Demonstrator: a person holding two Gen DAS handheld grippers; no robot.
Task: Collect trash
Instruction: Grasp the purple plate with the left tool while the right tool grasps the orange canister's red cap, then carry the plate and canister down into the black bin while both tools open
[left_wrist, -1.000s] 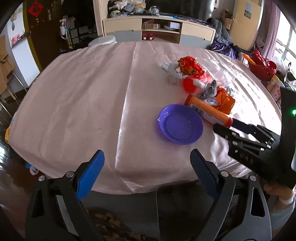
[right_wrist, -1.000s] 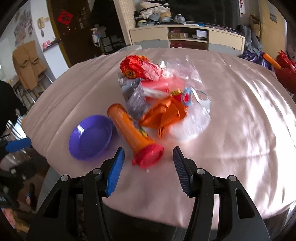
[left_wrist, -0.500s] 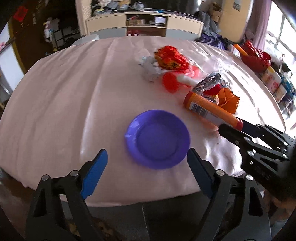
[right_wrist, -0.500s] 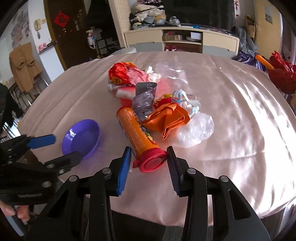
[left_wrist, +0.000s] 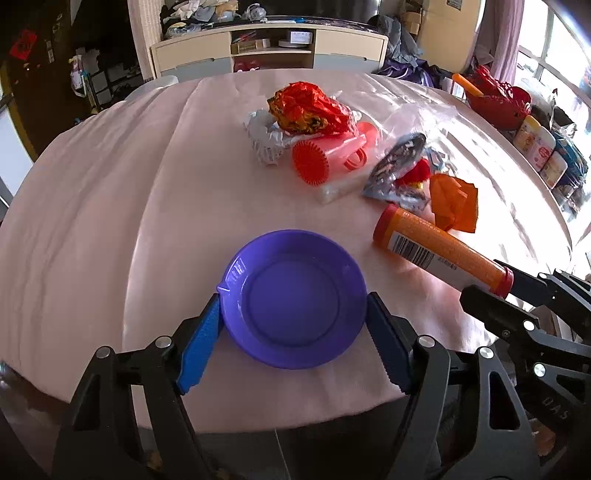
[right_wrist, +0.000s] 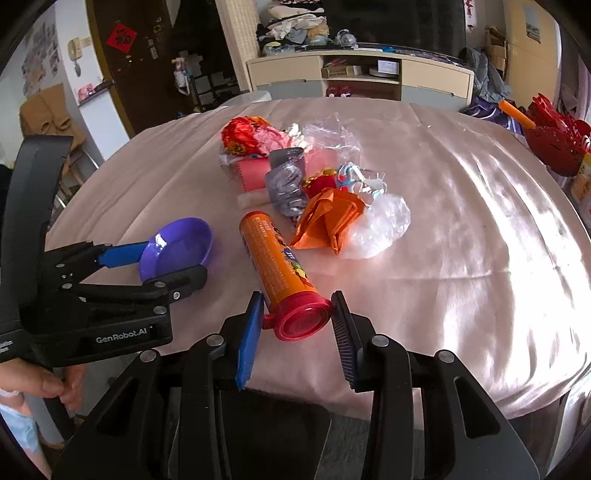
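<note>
A purple plastic plate (left_wrist: 291, 302) (right_wrist: 177, 240) lies near the front edge of the pink-clothed round table (left_wrist: 110, 221). My left gripper (left_wrist: 293, 295) (right_wrist: 173, 262) straddles it; its jaws are closing and the blue pads stand right at the rim on both sides. An orange snack tube (left_wrist: 436, 251) (right_wrist: 273, 258) with a red cap lies to the plate's right. My right gripper (right_wrist: 297, 302) (left_wrist: 495, 284) is shut on its cap end. Behind lies loose trash: a red foil wrapper (left_wrist: 303, 107), a silver pouch (left_wrist: 399, 166), orange paper (left_wrist: 454, 201), a clear bag (right_wrist: 380, 225).
A red basket (left_wrist: 498, 103) and several bottles (left_wrist: 539, 147) stand beyond the table's right edge. A low cabinet (left_wrist: 269, 51) piled with clothes is behind the table. A person's hand (right_wrist: 40, 380) holds the left gripper's handle. The table's left half is bare cloth.
The left gripper came forward and down over the purple plate and its jaws narrowed to the rim. The right gripper's jaws closed onto the tube's red cap.
</note>
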